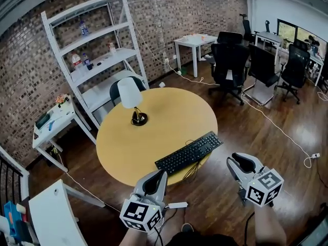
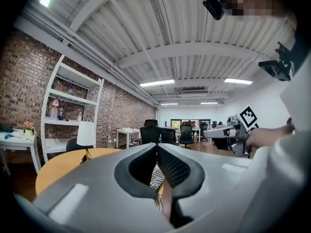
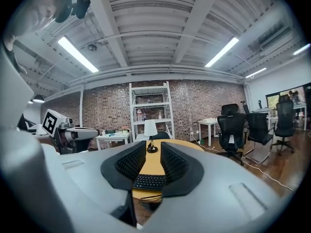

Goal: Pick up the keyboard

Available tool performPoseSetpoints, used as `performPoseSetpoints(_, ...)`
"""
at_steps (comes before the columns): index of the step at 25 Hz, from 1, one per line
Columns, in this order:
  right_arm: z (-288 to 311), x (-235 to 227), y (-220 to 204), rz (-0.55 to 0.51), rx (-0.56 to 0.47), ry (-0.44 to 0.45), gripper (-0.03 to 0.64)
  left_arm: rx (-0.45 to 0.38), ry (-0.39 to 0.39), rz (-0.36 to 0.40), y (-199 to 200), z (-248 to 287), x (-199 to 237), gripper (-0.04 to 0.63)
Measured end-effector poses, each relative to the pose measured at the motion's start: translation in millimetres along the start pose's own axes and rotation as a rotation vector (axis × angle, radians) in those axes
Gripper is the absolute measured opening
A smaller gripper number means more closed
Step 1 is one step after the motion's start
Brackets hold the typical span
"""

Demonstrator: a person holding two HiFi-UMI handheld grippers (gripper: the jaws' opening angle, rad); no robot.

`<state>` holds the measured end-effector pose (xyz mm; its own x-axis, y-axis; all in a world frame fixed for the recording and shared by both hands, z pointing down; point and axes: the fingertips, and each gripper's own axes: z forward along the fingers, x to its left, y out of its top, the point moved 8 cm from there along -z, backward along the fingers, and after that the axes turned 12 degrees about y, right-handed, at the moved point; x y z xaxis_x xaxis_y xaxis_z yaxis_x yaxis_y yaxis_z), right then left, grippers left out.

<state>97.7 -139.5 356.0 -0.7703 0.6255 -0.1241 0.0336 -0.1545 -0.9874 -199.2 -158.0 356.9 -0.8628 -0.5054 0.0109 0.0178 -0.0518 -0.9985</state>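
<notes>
A black keyboard (image 1: 189,152) lies at the near right edge of the round yellow table (image 1: 154,132), its cable hanging over the rim. My left gripper (image 1: 159,172) is held level just short of the table's near edge, jaws shut with nothing in them. In the left gripper view the keyboard (image 2: 156,177) shows just below the closed tips (image 2: 157,145). To the right of the keyboard's near end, off the table, my right gripper (image 1: 231,161) stands open and empty. In the right gripper view the keyboard (image 3: 148,181) lies ahead, beyond the gap of that gripper (image 3: 153,145).
A white table lamp (image 1: 130,99) stands on the table's far left part. A white ladder shelf (image 1: 97,50) with bottles leans on the brick wall. Black office chairs (image 1: 230,60) stand at the back right. A white side table (image 1: 51,127) is at the left.
</notes>
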Motion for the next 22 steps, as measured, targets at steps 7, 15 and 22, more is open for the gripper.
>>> performPoseSetpoints(7,48,-22,0,0.008,0.046,-0.021,0.106,0.021,-0.013,0.003,-3,41,35,0.001)
performPoseSetpoints(15,77,-93,-8,0.032,0.068,-0.011,0.121,0.062,0.019,-0.008,-18,103,42,0.0)
performPoseSetpoints(22,92,-172,-22,0.059,0.09,0.039,0.173,0.113,0.106,-0.019,-52,153,49,0.0)
